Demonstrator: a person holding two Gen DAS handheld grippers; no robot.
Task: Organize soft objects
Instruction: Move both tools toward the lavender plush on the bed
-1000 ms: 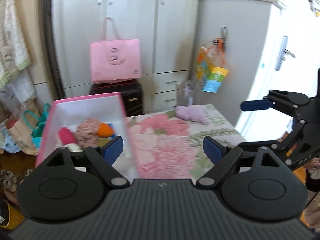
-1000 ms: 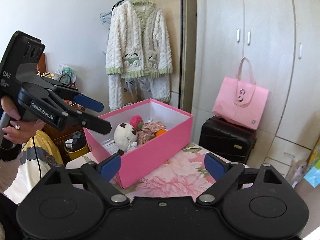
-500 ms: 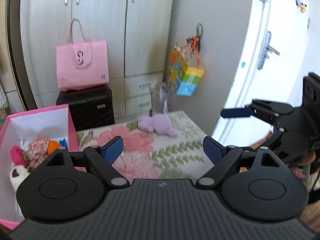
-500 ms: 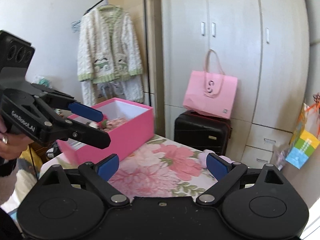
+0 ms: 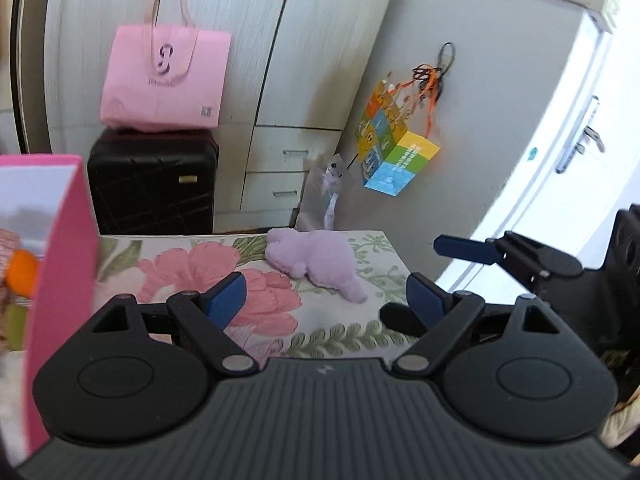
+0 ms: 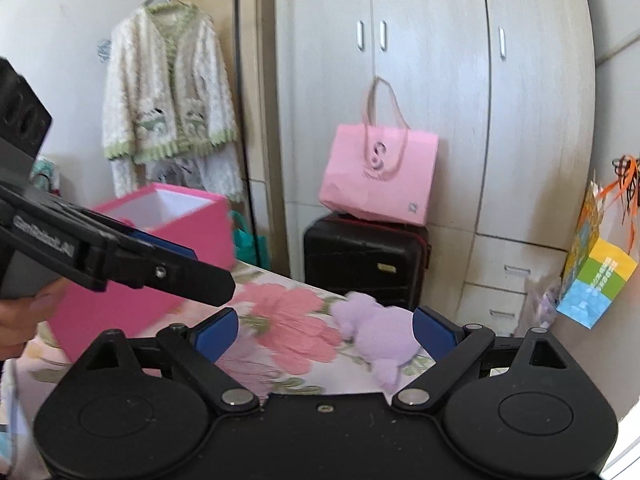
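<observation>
the lilac plush toy [image 5: 316,258] lies alone near the far right corner of the flower-patterned surface [image 5: 340,336], close to its far edge and well apart from the pink box [image 5: 60,256] at the left side, which already holds other soft things. the left hand-held gripper [image 5: 324,300] is released, jaws wide with nothing between them, and the toy sits ahead of it. the right hand-held gripper [image 6: 326,330] is likewise released and empty, pointing at the same toy [image 6: 374,334] from the other side. the risk i see is that both tools converge on one small toy and knock together, or nudge it over the nearby edge. a shallow pinch on loose fur could also slip during the carry to the box.
</observation>
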